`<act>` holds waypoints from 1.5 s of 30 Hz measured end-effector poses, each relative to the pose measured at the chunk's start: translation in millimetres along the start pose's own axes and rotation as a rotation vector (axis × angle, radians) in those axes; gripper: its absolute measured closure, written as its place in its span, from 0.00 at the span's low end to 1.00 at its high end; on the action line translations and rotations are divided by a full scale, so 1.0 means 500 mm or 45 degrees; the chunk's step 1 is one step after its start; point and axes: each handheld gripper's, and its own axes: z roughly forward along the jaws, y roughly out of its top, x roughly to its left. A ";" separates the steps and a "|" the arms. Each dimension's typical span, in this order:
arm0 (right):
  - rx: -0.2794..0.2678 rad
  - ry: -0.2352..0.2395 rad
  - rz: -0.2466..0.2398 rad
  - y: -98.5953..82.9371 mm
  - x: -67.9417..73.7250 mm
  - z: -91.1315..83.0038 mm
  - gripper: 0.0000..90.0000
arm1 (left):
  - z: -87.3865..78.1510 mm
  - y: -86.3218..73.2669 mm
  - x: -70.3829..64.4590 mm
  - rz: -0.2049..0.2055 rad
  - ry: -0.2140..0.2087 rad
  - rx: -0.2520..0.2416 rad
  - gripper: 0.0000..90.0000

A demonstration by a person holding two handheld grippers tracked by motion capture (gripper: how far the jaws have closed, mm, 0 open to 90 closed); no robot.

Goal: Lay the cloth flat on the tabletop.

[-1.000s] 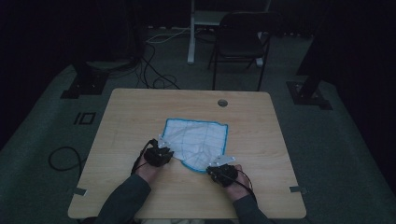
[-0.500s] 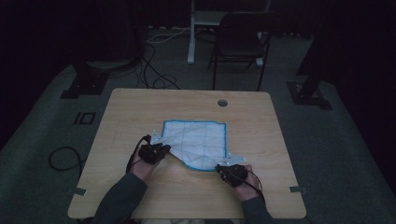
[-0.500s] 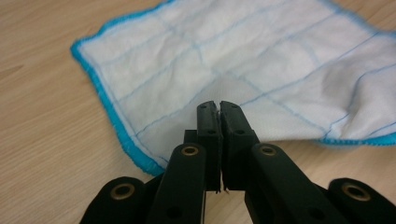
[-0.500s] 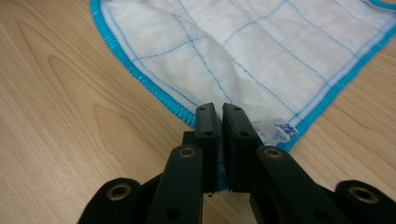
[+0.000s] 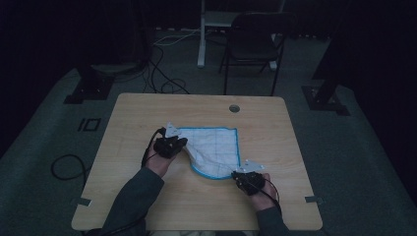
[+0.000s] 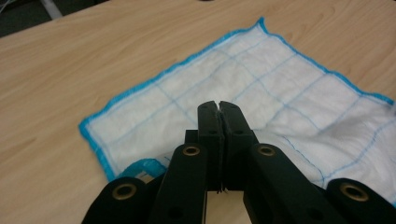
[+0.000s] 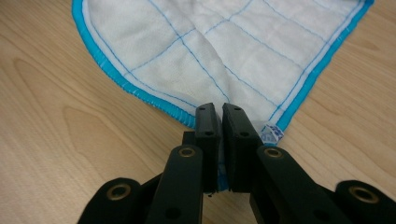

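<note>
A white cloth (image 5: 214, 147) with a blue hem and thin blue grid lines lies on the wooden table (image 5: 147, 113). Most of it is flat, with some wrinkles on the near side. My left gripper (image 5: 173, 144) is at the cloth's left edge, and its jaws (image 6: 219, 109) are shut with a curled piece of hem (image 6: 140, 167) running in under them. My right gripper (image 5: 244, 178) is at the cloth's near right corner. Its jaws (image 7: 220, 114) are shut on that corner, beside a small tag (image 7: 272, 133). The cloth (image 7: 224, 42) spreads away from them.
A round cable hole (image 5: 234, 108) is near the table's far edge. Behind the table stands a dark folding chair (image 5: 253, 44). Cables (image 5: 162, 64) and stand bases (image 5: 91, 88) lie on the floor. Bare wood surrounds the cloth.
The left gripper has moved away from the person and the right gripper slightly to the right. The cloth has been pulled out flatter between them.
</note>
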 end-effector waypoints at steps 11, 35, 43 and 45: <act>0.011 -0.032 0.026 -0.005 -0.009 0.001 0.95 | 0.081 0.039 -0.005 -0.013 -0.020 -0.007 0.99; 0.017 -0.044 0.041 -0.011 -0.014 0.001 0.95 | 0.004 -0.034 0.021 0.037 0.035 0.013 0.82; -0.008 -0.032 0.030 -0.009 -0.008 -0.006 0.94 | -0.003 -0.075 0.003 0.029 0.003 0.050 0.82; -0.032 -0.025 0.033 -0.008 -0.008 -0.010 0.91 | -0.004 -0.084 -0.004 0.021 -0.005 0.052 0.82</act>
